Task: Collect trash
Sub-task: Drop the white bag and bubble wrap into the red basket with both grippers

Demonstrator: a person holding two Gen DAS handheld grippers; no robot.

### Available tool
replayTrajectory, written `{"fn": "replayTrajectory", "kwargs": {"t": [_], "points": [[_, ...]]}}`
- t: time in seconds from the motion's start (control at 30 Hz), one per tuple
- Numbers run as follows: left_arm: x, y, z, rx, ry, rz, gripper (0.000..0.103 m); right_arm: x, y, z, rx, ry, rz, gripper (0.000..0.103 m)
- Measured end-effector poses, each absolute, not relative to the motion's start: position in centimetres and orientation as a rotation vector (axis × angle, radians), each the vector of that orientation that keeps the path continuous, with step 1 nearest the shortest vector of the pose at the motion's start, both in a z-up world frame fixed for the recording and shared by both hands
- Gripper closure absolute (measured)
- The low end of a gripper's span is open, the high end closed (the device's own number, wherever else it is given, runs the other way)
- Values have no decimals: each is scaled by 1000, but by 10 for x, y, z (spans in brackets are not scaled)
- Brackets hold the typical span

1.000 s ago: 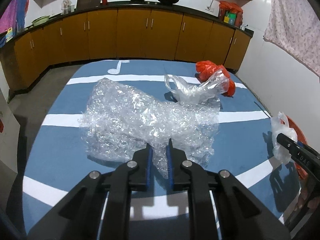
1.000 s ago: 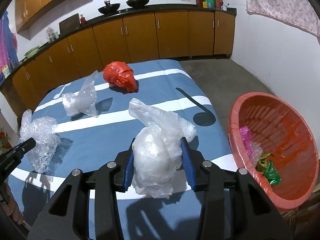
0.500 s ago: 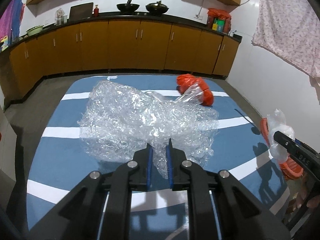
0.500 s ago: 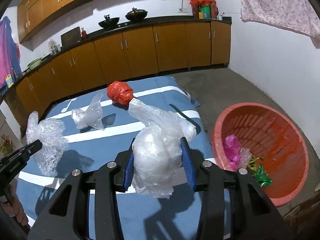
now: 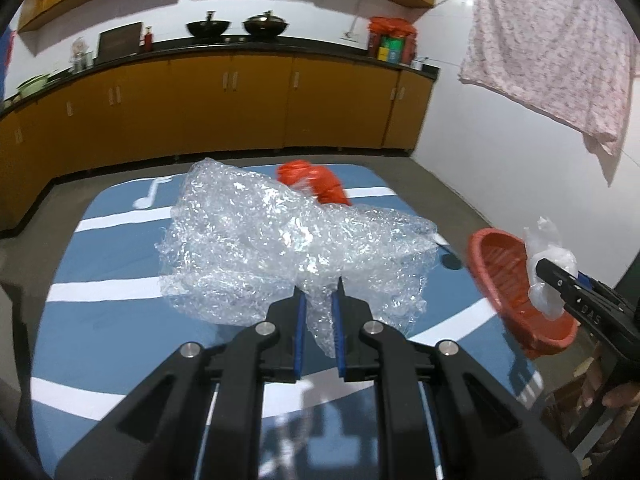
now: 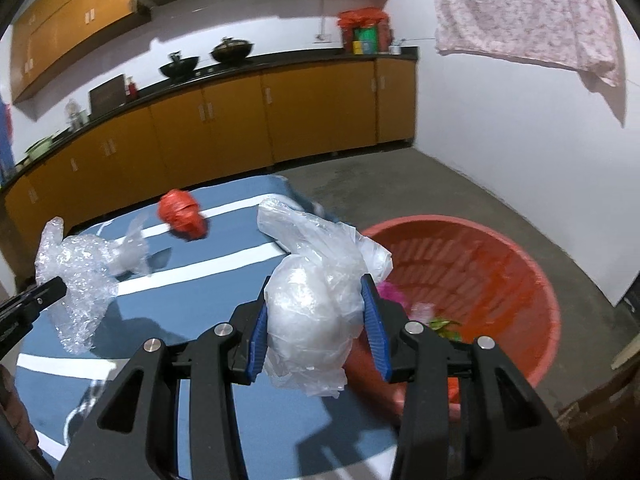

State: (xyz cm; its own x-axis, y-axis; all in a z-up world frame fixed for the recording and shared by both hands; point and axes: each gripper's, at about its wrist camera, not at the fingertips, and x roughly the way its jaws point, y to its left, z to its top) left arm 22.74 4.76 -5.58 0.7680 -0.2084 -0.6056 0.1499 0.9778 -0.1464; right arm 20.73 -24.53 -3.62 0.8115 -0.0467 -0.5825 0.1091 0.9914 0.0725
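Our left gripper (image 5: 319, 308) pinches the bubble wrap (image 5: 280, 240); our right gripper (image 6: 316, 328) squeezes the white bag (image 6: 316, 300). Both could slip and miss the red basket (image 6: 520, 264).

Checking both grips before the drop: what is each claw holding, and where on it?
The left claw pinches the bubble wrap at its near lower edge. The right claw clamps the white plastic bag around its bulging middle.
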Motion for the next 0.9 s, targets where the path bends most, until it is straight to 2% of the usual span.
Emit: {"fn": "replayTrajectory", "kwargs": {"t": [0.53,0.9], "points": [[240,-97,-47,-45,661,-493,90,190,-344,-27,166,579,-302,60],[267,-170,-64,-31,718,-616,90,204,-380,-21,217,557,-333,60]]}}
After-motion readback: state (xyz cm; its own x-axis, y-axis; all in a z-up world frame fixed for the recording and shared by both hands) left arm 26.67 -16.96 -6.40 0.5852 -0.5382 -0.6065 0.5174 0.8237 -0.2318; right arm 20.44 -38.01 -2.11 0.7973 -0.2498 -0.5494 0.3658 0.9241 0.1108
